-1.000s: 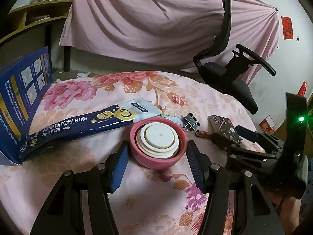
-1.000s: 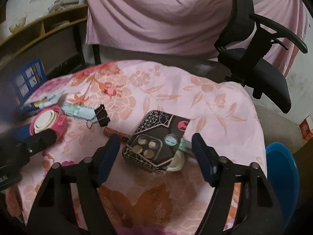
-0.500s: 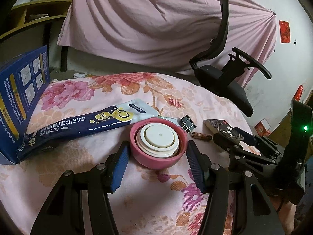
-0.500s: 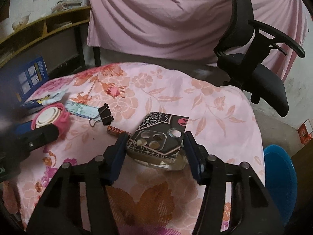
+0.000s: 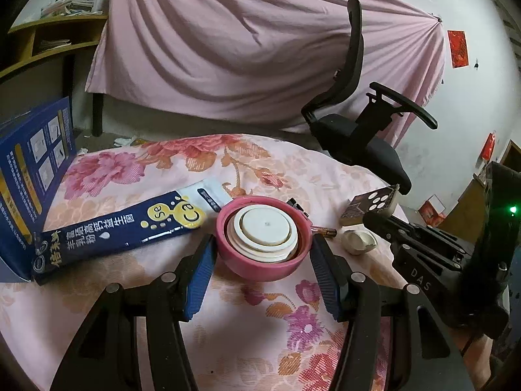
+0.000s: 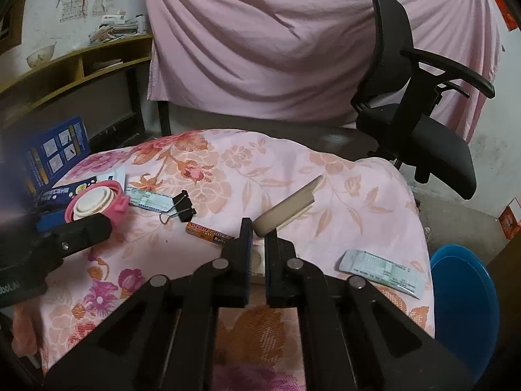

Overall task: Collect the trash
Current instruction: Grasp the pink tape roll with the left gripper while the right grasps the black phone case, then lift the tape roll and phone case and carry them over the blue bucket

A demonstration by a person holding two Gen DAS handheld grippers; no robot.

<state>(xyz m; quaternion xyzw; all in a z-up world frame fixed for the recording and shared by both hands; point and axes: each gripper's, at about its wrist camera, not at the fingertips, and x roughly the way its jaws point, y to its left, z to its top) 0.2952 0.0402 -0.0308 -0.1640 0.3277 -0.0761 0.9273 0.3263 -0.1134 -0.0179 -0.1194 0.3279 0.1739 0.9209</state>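
My left gripper [image 5: 262, 254] is open, its blue pads either side of a pink collapsible cup [image 5: 262, 239] with a white centre on the floral tablecloth. My right gripper [image 6: 258, 228] is shut on a phone case [image 6: 288, 207], held on edge and lifted off the cloth; the case's dark patterned back shows in the left wrist view [image 5: 374, 203]. A white crumpled wad [image 5: 358, 241] lies under it. A blue sachet [image 5: 120, 228], an orange battery [image 6: 208, 232], a binder clip [image 6: 182, 207] and a small foil packet [image 6: 382, 268] lie on the cloth.
A blue box [image 5: 29, 169] stands at the table's left edge. A black office chair [image 6: 420, 123] stands behind the table on the right. A blue bin [image 6: 462, 306] sits on the floor past the table's right edge. A wooden shelf [image 6: 81, 65] is at the back left.
My right gripper closed on the phone case and lifted it on edge, uncovering the white wad and the foil packet. My left gripper stayed around the pink cup.
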